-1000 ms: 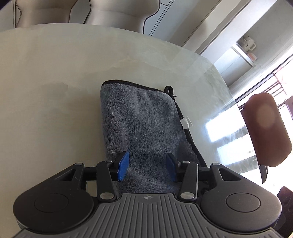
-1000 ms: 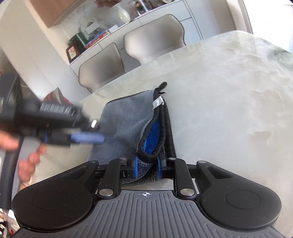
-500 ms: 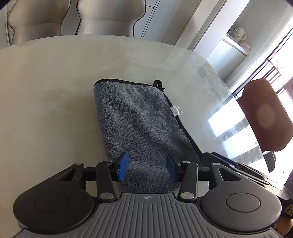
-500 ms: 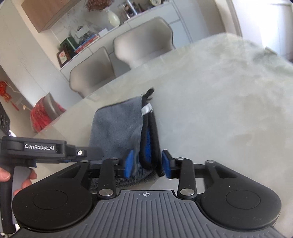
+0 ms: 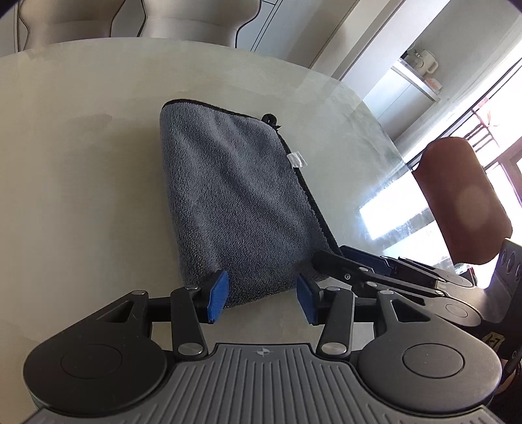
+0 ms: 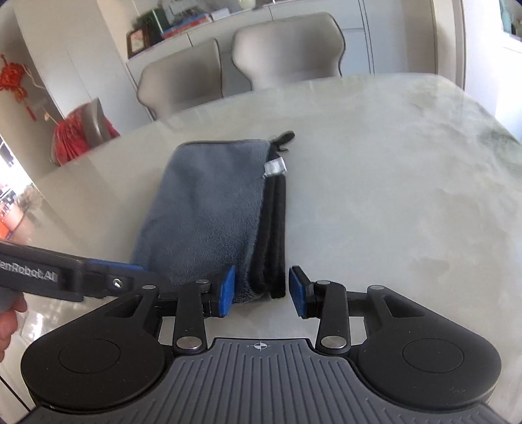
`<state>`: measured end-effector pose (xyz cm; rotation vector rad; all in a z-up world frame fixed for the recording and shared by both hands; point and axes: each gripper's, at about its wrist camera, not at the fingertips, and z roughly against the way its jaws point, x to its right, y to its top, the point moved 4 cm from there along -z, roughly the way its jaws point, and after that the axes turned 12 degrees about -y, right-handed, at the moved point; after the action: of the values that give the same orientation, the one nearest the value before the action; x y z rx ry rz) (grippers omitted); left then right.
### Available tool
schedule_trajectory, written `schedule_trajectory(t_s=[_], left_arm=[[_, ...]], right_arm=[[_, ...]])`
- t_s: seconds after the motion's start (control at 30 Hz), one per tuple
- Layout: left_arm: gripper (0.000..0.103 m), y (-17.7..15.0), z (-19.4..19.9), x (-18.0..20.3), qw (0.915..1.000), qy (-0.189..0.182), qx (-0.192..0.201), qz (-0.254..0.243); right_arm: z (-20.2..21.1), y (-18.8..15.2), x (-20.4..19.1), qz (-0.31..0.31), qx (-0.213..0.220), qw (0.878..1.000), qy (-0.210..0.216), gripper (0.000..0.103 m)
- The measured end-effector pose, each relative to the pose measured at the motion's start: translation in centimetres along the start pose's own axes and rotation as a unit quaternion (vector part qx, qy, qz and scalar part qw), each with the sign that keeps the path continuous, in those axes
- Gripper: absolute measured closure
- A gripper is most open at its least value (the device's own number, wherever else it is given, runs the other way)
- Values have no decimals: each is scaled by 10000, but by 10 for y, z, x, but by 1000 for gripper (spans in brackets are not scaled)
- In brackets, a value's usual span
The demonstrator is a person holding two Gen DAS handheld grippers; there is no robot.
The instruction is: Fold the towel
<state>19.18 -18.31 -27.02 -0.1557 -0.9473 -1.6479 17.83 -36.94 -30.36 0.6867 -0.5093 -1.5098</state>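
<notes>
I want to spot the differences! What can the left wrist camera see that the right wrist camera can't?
Only the left wrist view shows the brown chair back, the bright window and the white kettle on a shelf. Only the right wrist view shows the red hanging ornament, the books on the sideboard and the towel's stacked black edges. Both show the folded grey towel lying flat on the pale table, its white tag, two beige chairs, and both open grippers: left, right.

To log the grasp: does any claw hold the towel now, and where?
Nothing is held. The left claw and right claw are both open at the near end of the folded towel.
</notes>
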Motion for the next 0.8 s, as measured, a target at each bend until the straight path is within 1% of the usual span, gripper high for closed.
schedule_trajectory(t_s=[0.1, 0.13, 0.2, 0.23, 0.27, 0.3, 0.37, 0.43, 0.47, 0.5, 0.53, 0.57, 0.6, 0.67, 0.73, 0.8], left_arm=[[47, -6, -5, -2, 9999, 96, -73, -16], [47, -7, -6, -2, 9999, 104, -46, -43], [47, -9, -3, 1, 9999, 139, -12, -67], [46, -10, -1, 2, 9999, 156, -2, -66], [41, -11, 1, 4, 9998, 187, 16, -63], [33, -13, 6, 6, 9997, 247, 50, -63], [30, -18, 17, 10, 9990, 403, 201, -69], [29, -21, 26, 14, 9983, 480, 330, -57], [28, -23, 31, 15, 9978, 537, 381, -41], [25, -27, 36, 18, 9970, 636, 442, -33], [24, -31, 42, 21, 9958, 761, 500, -41], [23, -35, 47, 25, 9942, 926, 542, -87], [23, -38, 50, 27, 9933, 1006, 548, -122], [23, -43, 55, 32, 9914, 1164, 563, -182], [23, -51, 64, 38, 9898, 1277, 617, -157], [23, -57, 72, 42, 9890, 1303, 684, -128]], right_arm=[[9, 1, -6, 106, 126, 9995, 278, 66], [8, 1, -8, 187, 91, 9995, 257, 66], [3, -6, -15, 532, 26, 9986, -5, 66], [5, -6, -16, 592, 41, 9982, -81, 66], [7, -7, -16, 611, 37, 9980, -154, 66], [10, -6, -15, 583, 44, 9981, -209, 66], [20, -4, -14, 484, 105, 9986, -208, 66], [35, -2, -15, 499, 199, 9984, -195, 62], [42, -1, -16, 556, 243, 9978, -264, 53], [51, -2, -19, 645, 320, 9967, -384, 43], [62, -3, -21, 742, 412, 9950, -522, 38], [71, -3, -23, 782, 473, 9939, -614, 28], [77, -4, -23, 773, 498, 9936, -652, 19], [91, -5, -23, 666, 482, 9941, -704, 11], [101, -5, -22, 559, 468, 9945, -754, 9], [113, -7, -22, 502, 506, 9939, -847, 6]])
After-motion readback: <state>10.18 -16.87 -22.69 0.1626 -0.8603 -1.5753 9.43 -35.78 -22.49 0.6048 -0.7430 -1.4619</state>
